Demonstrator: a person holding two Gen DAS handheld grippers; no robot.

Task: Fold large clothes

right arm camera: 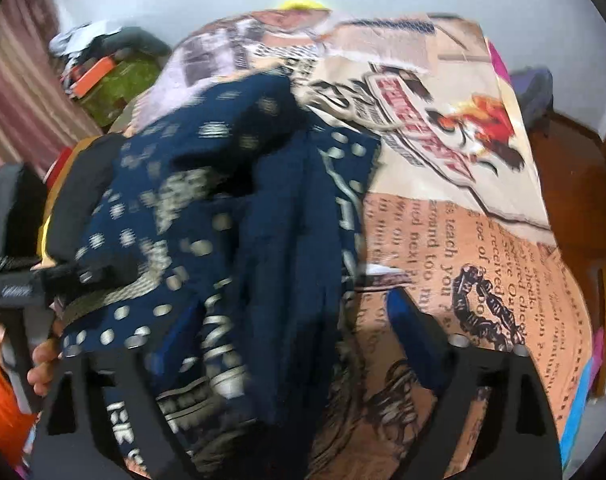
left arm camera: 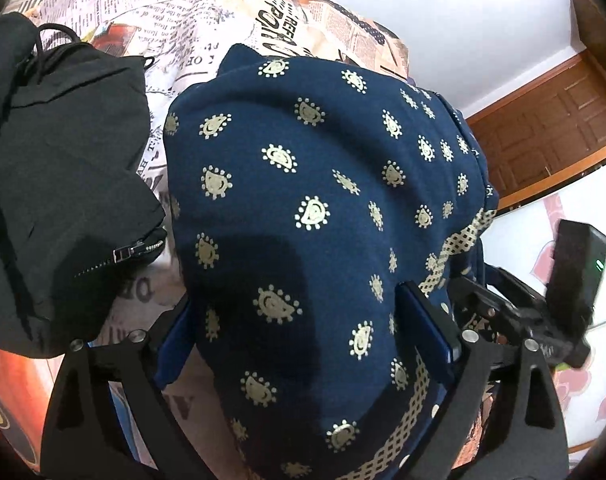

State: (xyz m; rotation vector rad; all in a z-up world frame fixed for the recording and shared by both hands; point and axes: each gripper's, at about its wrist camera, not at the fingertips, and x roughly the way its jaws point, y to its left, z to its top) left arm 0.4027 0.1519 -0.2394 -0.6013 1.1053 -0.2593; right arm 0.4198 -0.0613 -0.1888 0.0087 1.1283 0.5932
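Observation:
A navy blue garment with gold paisley print (left arm camera: 323, 208) lies bunched on the newspaper-print bed cover (left arm camera: 207, 20). My left gripper (left arm camera: 303, 320) is wide open, with the cloth draped between and over its blue-padded fingers (left arm camera: 427, 320). In the right wrist view the same garment (right arm camera: 231, 208) is blurred and heaped at the left and centre. My right gripper (right arm camera: 279, 320) is open, and the cloth lies over its left finger while the right finger (right arm camera: 407, 320) stands bare over the cover. The right gripper's body shows in the left wrist view (left arm camera: 535, 320).
A black zipped jacket (left arm camera: 59, 184) with a cord lies left of the blue garment. A brown wooden door (left arm camera: 551, 128) is at the right. The bed cover (right arm camera: 463, 200) stretches right in the right wrist view. A pile of clutter (right arm camera: 111, 68) and a striped curtain (right arm camera: 19, 92) are at back left.

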